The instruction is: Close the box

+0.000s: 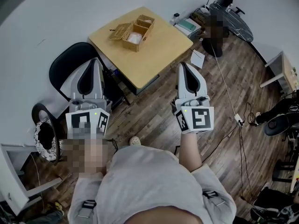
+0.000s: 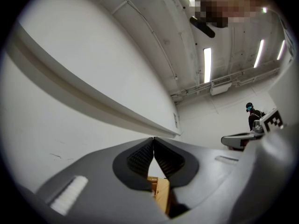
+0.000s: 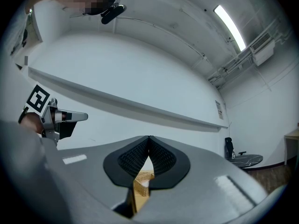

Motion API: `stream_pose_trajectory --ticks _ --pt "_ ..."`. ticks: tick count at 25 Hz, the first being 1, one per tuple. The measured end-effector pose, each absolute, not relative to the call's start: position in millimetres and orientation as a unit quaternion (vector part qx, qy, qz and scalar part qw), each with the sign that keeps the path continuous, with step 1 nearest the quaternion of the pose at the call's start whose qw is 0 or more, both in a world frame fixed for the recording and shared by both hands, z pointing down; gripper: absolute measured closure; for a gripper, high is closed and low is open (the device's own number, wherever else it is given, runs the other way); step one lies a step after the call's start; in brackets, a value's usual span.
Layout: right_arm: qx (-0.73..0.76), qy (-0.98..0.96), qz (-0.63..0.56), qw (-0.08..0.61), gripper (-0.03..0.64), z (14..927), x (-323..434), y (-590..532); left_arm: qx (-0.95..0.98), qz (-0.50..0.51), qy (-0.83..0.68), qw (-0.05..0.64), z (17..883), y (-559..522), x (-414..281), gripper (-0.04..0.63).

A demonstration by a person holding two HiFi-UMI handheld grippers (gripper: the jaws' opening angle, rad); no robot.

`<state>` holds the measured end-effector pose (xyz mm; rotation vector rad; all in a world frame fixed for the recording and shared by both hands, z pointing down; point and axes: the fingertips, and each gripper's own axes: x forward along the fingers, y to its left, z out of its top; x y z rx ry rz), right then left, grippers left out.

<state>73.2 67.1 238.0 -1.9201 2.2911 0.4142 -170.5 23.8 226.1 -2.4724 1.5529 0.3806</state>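
Observation:
A light woven box (image 1: 134,32) stands open on the small wooden table (image 1: 159,50), its lid (image 1: 119,31) folded out to the left and something white inside. Both grippers are held well short of the table, above the floor. My left gripper (image 1: 95,61) points at the table's near left corner, jaws shut and empty. My right gripper (image 1: 181,66) hovers off the table's near right edge, also shut on nothing. In the left gripper view the tips of the left gripper (image 2: 153,138) meet. In the right gripper view the right gripper (image 3: 148,136) is shut too, and the box (image 3: 142,176) shows below its tips.
A black chair (image 1: 69,65) stands left of the table. Beyond the table's right side are stacked items (image 1: 189,26), a paper sheet (image 1: 197,58) and an ironing board (image 1: 232,21). A cable (image 1: 227,90) runs across the wood floor. White furniture (image 1: 280,69) stands far right.

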Motion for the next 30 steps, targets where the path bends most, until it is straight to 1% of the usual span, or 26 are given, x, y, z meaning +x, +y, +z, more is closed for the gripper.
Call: stream_pose_trajectory --ticks 8,18,30 --pt "-0.643 0.752 0.133 0.052 0.614 248 56 41 -0.845 0.125 0.513 0.087 238 -12 -184 0.537" --pt "-0.659 0.740 0.125 0.042 0.615 256 71 20 -0.858 0.115 0.494 0.078 249 -42 -166 0.537" --pt "-0.646 0.751 0.122 0.056 0.614 254 91 -69 -0.846 0.110 0.513 0.094 241 -121 -149 0.536"
